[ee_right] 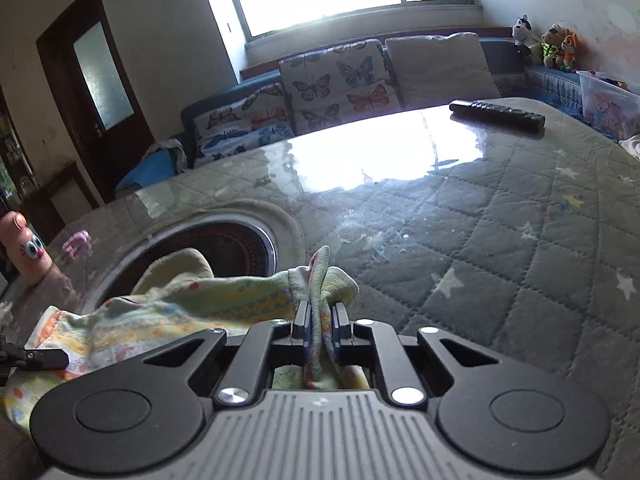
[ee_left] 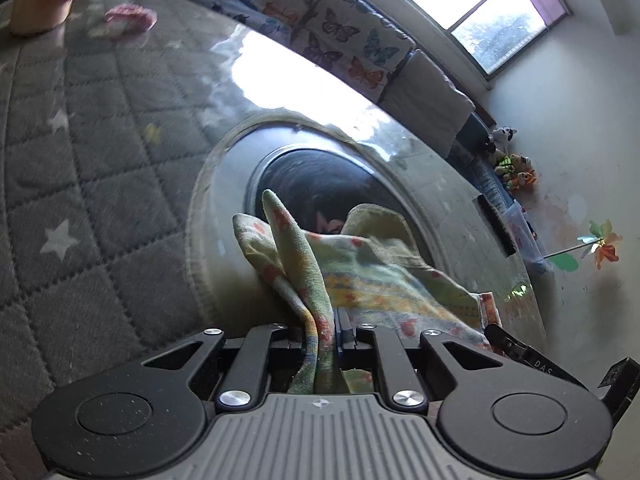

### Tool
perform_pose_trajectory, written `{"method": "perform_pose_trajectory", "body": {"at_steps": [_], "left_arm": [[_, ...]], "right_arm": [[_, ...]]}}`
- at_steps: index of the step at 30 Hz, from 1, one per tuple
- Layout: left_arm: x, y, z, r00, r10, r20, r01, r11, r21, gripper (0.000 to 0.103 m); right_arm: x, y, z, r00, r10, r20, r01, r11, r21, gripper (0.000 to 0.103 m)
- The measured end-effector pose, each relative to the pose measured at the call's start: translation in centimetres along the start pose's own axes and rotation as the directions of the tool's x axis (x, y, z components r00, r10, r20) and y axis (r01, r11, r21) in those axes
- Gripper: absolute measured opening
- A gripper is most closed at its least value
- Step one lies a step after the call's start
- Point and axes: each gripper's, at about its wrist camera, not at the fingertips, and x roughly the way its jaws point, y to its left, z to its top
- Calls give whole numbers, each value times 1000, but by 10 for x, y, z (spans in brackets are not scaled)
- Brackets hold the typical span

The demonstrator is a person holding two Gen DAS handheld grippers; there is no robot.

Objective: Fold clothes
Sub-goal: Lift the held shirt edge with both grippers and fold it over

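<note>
Table: fills most of both views, covered by a grey quilted mat with white stars under a glossy clear sheet; strong window glare across the upper middle of the right wrist view and upper centre of the left wrist view

Sofa: behind the table, along the top of both views, with butterfly-print cushions and one plain pale cushion

Round recess: dark circular inset with a metal ring, centre of the left wrist view, centre-left of the right wrist view

Garment: pale yellow-green printed cloth with orange and red marks, bunched and stretched between the two grippers, lying over the near edge of the round recess; lower centre of the left wrist view, lower left to centre of the right wrist view

Left gripper: jaws clenched on a fold of the garment, which rises as a narrow ridge from between the fingers

Right gripper: jaws clenched on a bunched edge of the garment, cloth squeezed thin between the pads. Its tip also shows at the lower right edge of the left wrist view

Remote control: dark, flat on the table, upper right of the right wrist view

Soft toys: small group at the upper right corner by the wall

Pink item: small, at the left edge of the table, blurred
</note>
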Motion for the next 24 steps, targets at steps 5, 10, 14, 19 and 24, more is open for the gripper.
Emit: {"method": "perform_pose_trajectory", "body": {"at_steps": [5, 10, 14, 19, 24], "left_arm": [[1, -43, 10, 999, -36, 14, 34, 994, 104, 11], [21, -100, 13, 996, -89, -7, 89, 975, 204, 10], [43, -146, 11, 991, -129, -33, 133, 953, 272, 10], [74, -197, 6, 985, -160, -65, 173, 924, 340, 10], [105, -231, -3, 983, -153, -105, 182, 901, 395, 10]], "right_arm": [[-30, -10, 6, 998, -14, 69, 14, 1000, 5, 8], [-65, -46, 19, 985, -102, 138, 100, 995, 22, 8], [-89, -81, 28, 967, -177, 182, 169, 984, 56, 8], [-108, -122, 35, 941, -263, 210, 250, 964, 88, 8], [-119, -156, 38, 922, -321, 218, 300, 946, 125, 8]]}}
